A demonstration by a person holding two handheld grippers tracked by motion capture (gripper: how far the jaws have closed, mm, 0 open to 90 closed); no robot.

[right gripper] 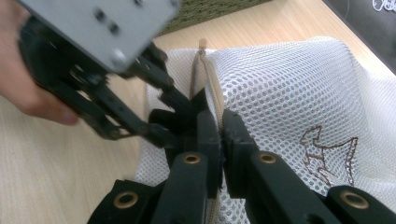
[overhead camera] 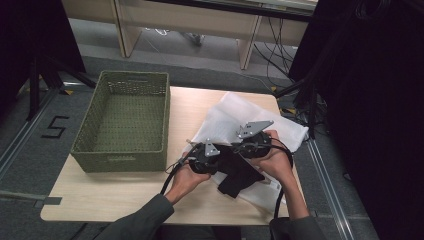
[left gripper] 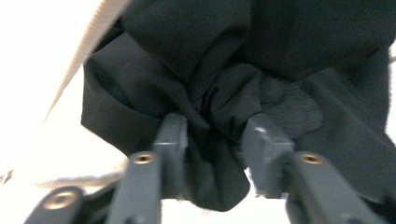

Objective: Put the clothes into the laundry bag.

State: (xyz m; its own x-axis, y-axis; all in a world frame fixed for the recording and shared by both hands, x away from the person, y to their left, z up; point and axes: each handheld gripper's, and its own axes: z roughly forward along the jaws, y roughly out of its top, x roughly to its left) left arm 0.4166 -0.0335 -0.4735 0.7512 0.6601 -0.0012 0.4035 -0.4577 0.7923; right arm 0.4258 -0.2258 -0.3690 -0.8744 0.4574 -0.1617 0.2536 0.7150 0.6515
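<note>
In the high view, the jaws of both grippers are hidden beneath the hands and the grey plates, so their hold cannot be read there. The black garment (overhead camera: pixel 239 175) is partly covered by the left gripper (overhead camera: pixel 206 157) and the right gripper (overhead camera: pixel 252 145). In the left gripper view the garment is blurred and cut off at the top and right edges; whether the pads press on it cannot be told. In the right gripper view, the white mesh bag (right gripper: pixel 289 88) is cut off at the right edge, and its zipper edge (right gripper: pixel 210 84) disappears between the closed jaws. The embroidered figure (right gripper: pixel 327 156) is too small to identify.
</note>
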